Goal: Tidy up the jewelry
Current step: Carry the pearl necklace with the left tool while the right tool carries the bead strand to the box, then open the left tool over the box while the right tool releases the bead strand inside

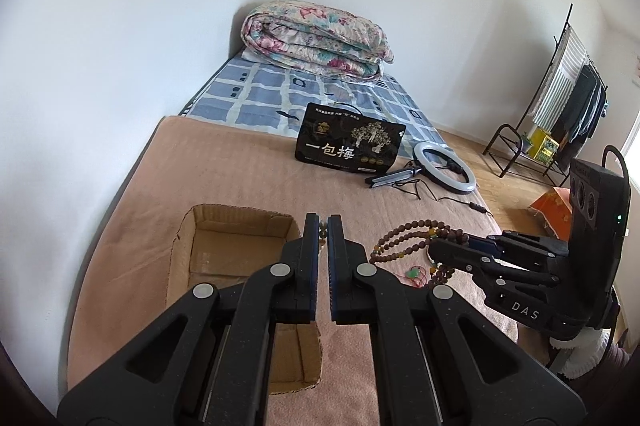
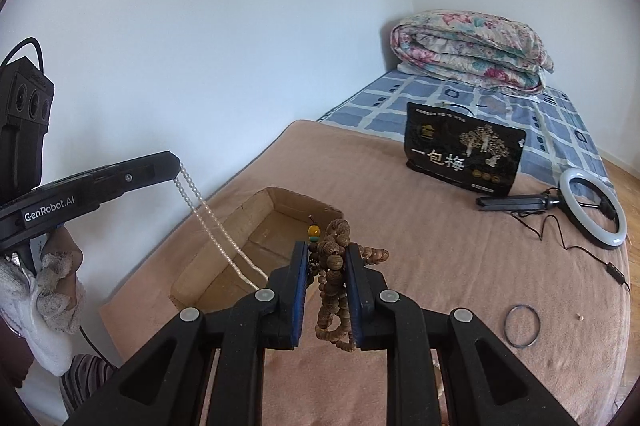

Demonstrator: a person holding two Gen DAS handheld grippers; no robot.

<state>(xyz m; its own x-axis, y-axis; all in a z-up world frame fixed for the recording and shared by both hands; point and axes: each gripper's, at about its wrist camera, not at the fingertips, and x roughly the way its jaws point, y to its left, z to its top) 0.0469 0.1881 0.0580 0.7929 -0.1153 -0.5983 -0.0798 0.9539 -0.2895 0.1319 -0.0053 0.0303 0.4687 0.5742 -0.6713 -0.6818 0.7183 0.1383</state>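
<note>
My left gripper [image 1: 323, 226] is shut on a white pearl necklace [image 2: 212, 222], which hangs from its tip [image 2: 176, 162] down into an open cardboard box [image 1: 208, 226], also in the right wrist view [image 2: 256, 210]. My right gripper [image 2: 326, 254] is shut on a bunch of brown wooden prayer beads [image 2: 334, 266] with a yellow and teal bead, held above the tan blanket just right of the box. In the left wrist view the right gripper [image 1: 436, 246] holds the brown beads [image 1: 408, 238]. A green pendant on red cord [image 1: 414, 272] lies under it.
A thin black ring [image 2: 522, 326] lies on the tan blanket [image 2: 460, 266] at right. A black snack bag [image 2: 464, 156], a ring light [image 2: 594, 210] with cable, and a folded floral quilt [image 2: 472, 50] sit farther back. A clothes rack [image 1: 560, 114] stands on the floor.
</note>
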